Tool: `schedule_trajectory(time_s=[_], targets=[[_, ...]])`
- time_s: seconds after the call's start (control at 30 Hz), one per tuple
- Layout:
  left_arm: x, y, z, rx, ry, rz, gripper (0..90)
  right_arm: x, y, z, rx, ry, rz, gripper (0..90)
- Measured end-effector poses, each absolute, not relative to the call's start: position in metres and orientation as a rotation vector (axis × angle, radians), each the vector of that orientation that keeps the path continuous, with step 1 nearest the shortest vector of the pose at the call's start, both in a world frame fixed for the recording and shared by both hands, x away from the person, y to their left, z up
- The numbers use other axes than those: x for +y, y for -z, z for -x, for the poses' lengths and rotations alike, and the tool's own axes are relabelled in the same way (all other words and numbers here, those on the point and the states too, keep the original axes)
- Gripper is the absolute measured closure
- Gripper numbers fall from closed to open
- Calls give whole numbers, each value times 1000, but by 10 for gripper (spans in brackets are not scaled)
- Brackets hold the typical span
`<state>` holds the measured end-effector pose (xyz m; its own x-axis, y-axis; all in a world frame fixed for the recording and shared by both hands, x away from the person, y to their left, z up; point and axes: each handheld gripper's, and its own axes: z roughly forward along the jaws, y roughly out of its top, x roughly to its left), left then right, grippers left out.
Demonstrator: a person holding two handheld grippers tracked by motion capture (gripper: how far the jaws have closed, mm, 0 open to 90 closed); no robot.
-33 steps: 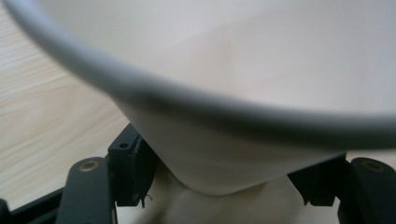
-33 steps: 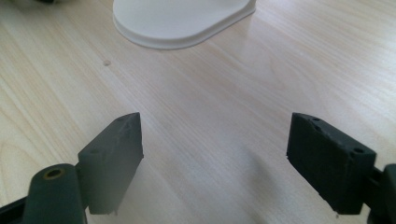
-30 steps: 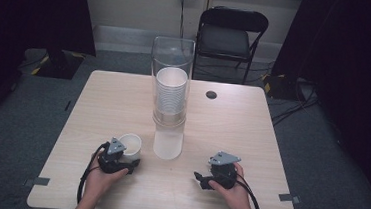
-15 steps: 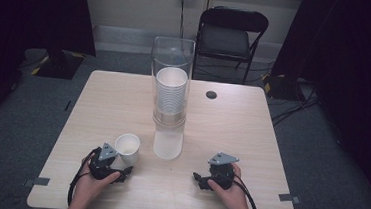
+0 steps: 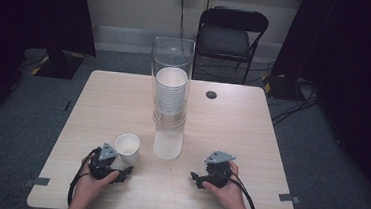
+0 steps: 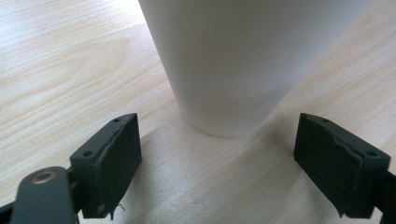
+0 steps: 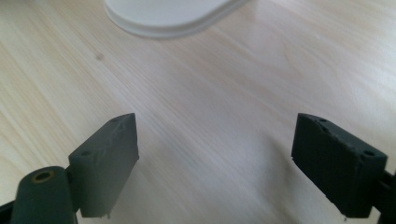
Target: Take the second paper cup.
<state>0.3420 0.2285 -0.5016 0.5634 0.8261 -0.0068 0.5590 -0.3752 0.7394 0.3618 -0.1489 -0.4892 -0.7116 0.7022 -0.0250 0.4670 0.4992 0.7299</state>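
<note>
A single white paper cup [image 5: 127,148] stands upright on the wooden table [image 5: 113,104], near the front left. My left gripper [image 5: 118,169] rests just behind it on the table, open; in the left gripper view the cup [image 6: 233,65] stands just beyond the two spread jaws, touching neither. A tall clear dispenser tube [image 5: 171,78] holds a stack of white cups [image 5: 170,91] over a frosted base [image 5: 168,141] at the table's middle. My right gripper [image 5: 198,178] lies open on the table at the front right, with the base's rim [image 7: 168,16] ahead of its jaws.
A small black round cap [image 5: 211,94] sits on the table behind the dispenser to the right. A black folding chair [image 5: 229,37] stands beyond the far edge. Tape marks [image 5: 286,197] lie near the front corners.
My left gripper has let go of the white cup and drawn back toward the front edge, leaving the cup standing. The right gripper has stayed put.
</note>
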Motion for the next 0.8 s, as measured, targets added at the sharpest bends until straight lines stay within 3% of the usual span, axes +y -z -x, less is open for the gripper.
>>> schedule_trajectory(time_s=[0.8], targets=[[228, 502, -342, 1105, -480, -2084, 145, -87, 443, -399, 2357, -1309, -934, 198]])
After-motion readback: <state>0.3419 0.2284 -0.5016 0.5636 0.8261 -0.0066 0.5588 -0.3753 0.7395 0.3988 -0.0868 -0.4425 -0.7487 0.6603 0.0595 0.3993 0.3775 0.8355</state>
